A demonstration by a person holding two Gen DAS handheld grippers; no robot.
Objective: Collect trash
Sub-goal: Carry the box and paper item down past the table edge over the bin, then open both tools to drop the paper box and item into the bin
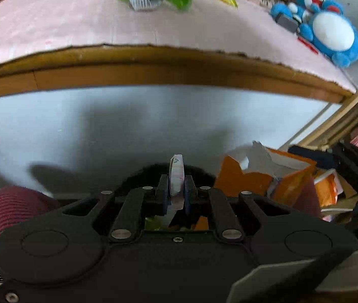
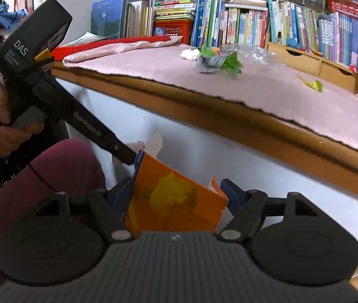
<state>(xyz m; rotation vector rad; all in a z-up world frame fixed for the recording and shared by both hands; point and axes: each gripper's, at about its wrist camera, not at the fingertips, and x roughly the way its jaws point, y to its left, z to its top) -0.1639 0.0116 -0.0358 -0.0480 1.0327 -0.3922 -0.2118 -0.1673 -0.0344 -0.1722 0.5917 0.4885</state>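
Below one table (image 1: 153, 58), two tongs, one orange bag (image 2: 173, 202).

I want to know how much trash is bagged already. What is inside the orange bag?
In the left wrist view the orange bag gapes open at its torn top, showing only pale lining. Its walls cover the contents. Beneath the left hand-held gripper, green and orange scraps show.

Soft, even indoor light, heavy fisheye bend.
Table edge (image 1: 153, 58) bowed into an arch; broad grey shadows cast on the white panel (image 1: 128, 126) below it (softest at their rims). Slight motion blur throughout, stuffed toys (image 1: 330, 27) smeared near the corner, no harsh glare.
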